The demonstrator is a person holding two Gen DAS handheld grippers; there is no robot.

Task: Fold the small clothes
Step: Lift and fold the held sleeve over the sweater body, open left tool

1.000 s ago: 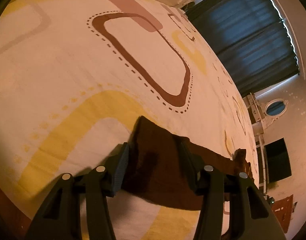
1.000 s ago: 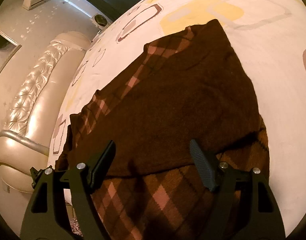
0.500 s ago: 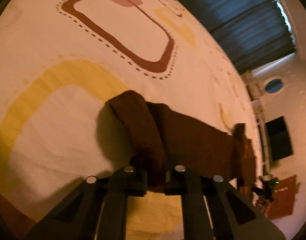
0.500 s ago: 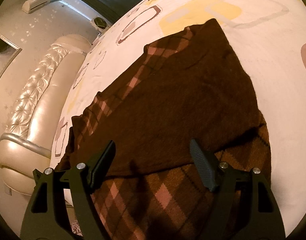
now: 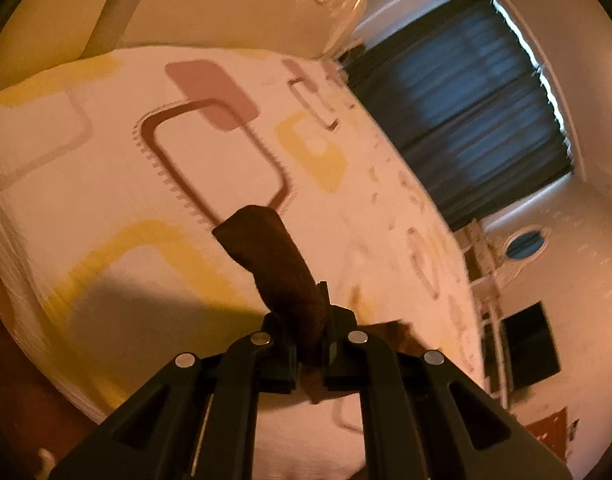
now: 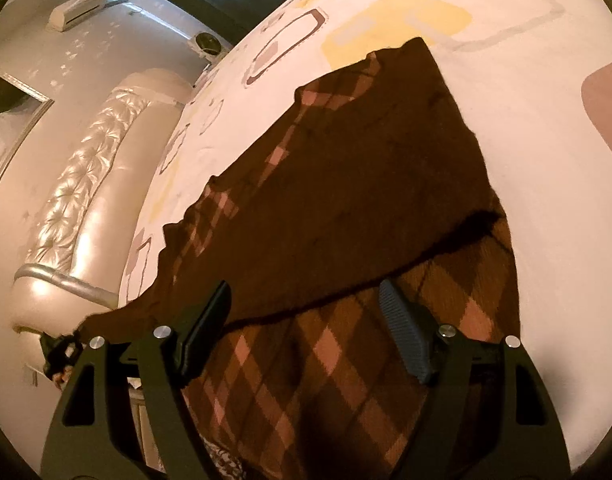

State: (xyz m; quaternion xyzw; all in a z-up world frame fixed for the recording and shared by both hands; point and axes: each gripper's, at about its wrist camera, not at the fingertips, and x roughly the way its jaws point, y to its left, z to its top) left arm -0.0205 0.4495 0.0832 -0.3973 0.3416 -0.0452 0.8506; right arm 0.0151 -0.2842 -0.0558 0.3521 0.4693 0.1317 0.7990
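Left wrist view: left tongs (image 5: 310,334) clamped on a bunched corner of the brown garment (image 5: 273,264), lifted above the bed (image 5: 105,184). Thin pinch; knit may slip out if pulled hard.

Right wrist view: right tongs (image 6: 306,328) spread wide, gripping nothing, hovering over the garment (image 6: 346,184) lying part-folded on the bed (image 6: 546,80). Risk: an unanchored lower layer drags, skewing the fold.
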